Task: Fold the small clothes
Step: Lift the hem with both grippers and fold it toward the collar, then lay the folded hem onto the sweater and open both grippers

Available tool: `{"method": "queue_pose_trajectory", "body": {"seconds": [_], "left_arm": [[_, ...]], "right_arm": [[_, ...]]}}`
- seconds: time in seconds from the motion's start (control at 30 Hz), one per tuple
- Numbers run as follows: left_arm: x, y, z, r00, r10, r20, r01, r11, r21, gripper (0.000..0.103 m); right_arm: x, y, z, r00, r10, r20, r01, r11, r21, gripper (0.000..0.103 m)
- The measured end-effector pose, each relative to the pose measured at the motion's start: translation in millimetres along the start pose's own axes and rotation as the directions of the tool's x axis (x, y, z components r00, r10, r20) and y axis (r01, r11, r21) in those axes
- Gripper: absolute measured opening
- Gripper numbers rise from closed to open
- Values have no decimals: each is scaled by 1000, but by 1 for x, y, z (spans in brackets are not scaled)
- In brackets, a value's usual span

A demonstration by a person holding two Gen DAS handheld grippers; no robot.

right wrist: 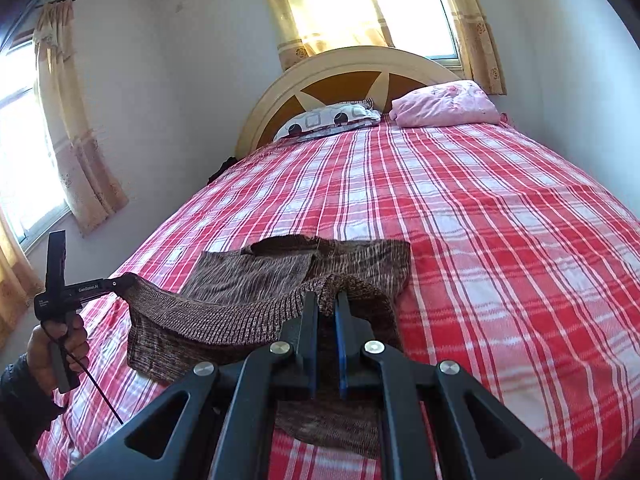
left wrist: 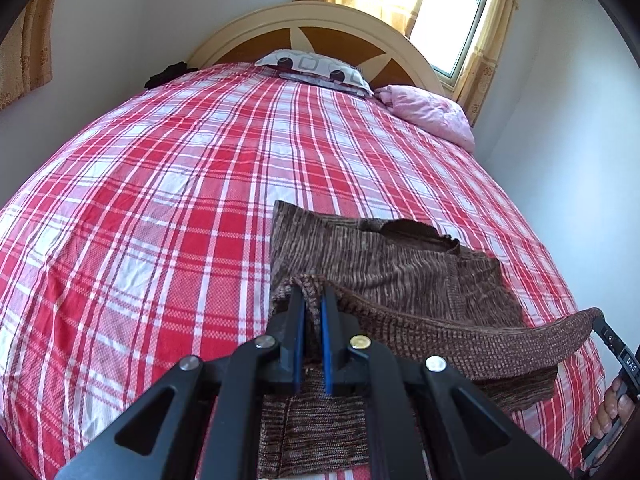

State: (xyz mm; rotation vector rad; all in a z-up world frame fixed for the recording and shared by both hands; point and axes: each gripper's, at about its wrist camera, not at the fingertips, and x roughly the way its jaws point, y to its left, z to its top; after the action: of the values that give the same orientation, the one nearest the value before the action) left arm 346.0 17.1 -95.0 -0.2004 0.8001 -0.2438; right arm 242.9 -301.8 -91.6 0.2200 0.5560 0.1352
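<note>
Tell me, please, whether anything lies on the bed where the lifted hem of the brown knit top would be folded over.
Nothing visible does: the brown knit top lies flat ahead of the hem, with only bare plaid bedspread around it; the pillows sit far off.

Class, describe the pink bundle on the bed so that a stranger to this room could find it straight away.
Start at the bed's rounded headboard under the window. Two soft things lie at its foot on the red plaid bedspread: a white pillow with dark circles and, beside it toward the wall corner, the pink bundle. It alone is plain pale pink and crumpled.

Ribbed brown knit garment (left wrist: 384,256), woven checked cotton bedsheet (left wrist: 160,184), matt black plastic tool (left wrist: 312,296)
</note>
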Motion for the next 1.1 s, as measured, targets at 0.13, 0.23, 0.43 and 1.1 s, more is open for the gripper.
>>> {"method": "queue_pose_trajectory", "body": {"seconds": [0.13, 0.23, 0.43, 1.1], "left_arm": [[16, 5, 10, 1000, 17, -9, -17, 1000, -15, 8], [30, 7, 18, 999, 30, -23, -30, 999, -21, 8], [56, 2, 33, 998, 44, -40, -45, 999, -2, 8], [150, 10, 54, 986, 103, -129, -103, 995, 6, 11]], "right_arm": [[20, -2, 9, 1000, -6, -14, 6, 1000, -1, 6], [36, -5, 15, 1000, -11, -22, 11, 1000, 2, 6], [65, -12, 28, 999, -34, -36, 35, 999, 18, 6], [187, -51, 57, 976, -152, -156, 159, 987, 30, 6]]}}
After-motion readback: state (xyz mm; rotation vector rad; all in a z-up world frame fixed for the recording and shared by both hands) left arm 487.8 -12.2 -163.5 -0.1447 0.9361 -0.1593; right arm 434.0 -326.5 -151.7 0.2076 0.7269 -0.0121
